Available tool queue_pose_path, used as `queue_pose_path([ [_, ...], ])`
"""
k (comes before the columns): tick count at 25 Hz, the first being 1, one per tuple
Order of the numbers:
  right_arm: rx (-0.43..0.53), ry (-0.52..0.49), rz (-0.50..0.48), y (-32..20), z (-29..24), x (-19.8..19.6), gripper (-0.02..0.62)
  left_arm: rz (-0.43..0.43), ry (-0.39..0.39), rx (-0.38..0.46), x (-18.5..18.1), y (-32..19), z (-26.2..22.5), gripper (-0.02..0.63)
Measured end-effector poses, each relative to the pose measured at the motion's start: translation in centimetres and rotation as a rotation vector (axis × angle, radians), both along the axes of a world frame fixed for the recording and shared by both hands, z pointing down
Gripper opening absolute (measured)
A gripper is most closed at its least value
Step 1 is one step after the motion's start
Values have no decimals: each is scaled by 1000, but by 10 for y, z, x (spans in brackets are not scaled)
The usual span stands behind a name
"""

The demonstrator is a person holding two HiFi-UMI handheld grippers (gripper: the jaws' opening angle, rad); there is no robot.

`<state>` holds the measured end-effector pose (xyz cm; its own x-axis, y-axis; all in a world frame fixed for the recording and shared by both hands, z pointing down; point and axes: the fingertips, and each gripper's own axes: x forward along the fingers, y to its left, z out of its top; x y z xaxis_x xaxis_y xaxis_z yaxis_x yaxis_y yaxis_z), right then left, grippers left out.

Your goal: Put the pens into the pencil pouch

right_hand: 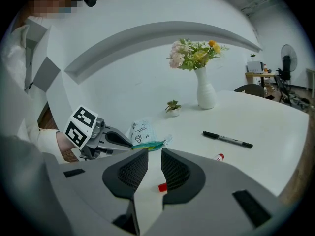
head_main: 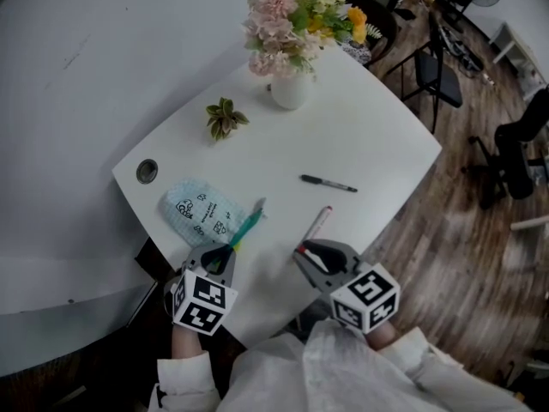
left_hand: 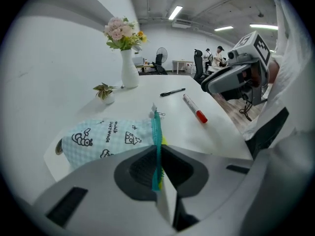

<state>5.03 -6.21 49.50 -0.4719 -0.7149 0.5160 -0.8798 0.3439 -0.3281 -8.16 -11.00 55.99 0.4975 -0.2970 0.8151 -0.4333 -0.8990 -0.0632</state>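
Note:
A pale blue checked pencil pouch [head_main: 199,209] lies near the table's front left corner, and its teal zipper edge [left_hand: 157,132] stands up between my left gripper's pads. My left gripper [head_main: 221,256] is shut on that edge. A white marker with a red cap [head_main: 318,223] lies just right of the pouch. My right gripper [head_main: 307,256] hovers over its near end, open with a narrow gap. The red cap [right_hand: 163,186] shows below that gap, and the pads are not pressing on it. Farther back a black pen [head_main: 328,183] lies alone.
A white vase of flowers [head_main: 289,88] and a small potted plant [head_main: 225,118] stand at the table's far side. There is a round cable hole [head_main: 147,171] near the left corner. The table edge [head_main: 403,197] drops to a wooden floor with chairs [head_main: 439,75] on the right.

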Motion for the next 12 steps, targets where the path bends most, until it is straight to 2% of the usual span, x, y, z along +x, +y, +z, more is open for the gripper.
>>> queue_pose_path([
  [5,16,1,-12,-3,-4,8,78,-19,12,-10,15,10,-4,31],
  [12,50,2,-22,-14,-14,23,78,-110,193,-55,52,11,-33,31],
])
